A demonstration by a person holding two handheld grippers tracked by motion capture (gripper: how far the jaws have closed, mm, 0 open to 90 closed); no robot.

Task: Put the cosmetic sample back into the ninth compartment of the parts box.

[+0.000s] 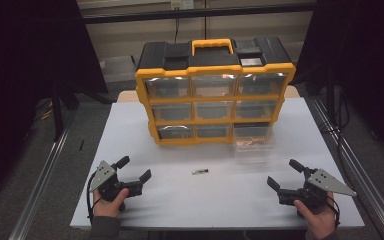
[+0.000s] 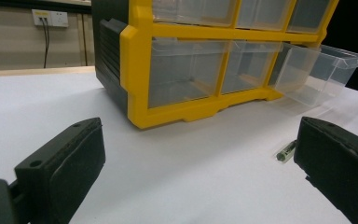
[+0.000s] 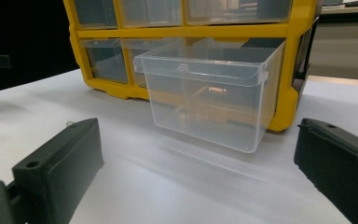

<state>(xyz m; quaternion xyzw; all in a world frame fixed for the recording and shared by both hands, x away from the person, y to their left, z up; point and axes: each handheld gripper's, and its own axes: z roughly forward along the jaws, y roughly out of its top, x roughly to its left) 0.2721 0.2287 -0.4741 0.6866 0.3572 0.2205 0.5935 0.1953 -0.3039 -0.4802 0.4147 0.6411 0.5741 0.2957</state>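
White table (image 1: 180, 200) up close, and both hand-held grippers rest on it, jaws spread wide, empty: left hand-held gripper (image 1: 133, 169), right hand-held gripper (image 1: 285, 173). Between them, slightly ahead, a small screw (image 1: 200, 171) lies crosswise, somewhat nearer the left. Beyond, the pulled-out clear drawer (image 1: 253, 142) juts from the yellow organizer (image 1: 215, 90).

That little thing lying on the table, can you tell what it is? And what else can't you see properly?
- Small item: too small in the high view; in the left gripper view a jaw cuts off part of it, so what it is stays unclear.
- Open drawer: its contents are blurred through the clear plastic in the right gripper view.
- Organizer: the other drawers are dim and glary.
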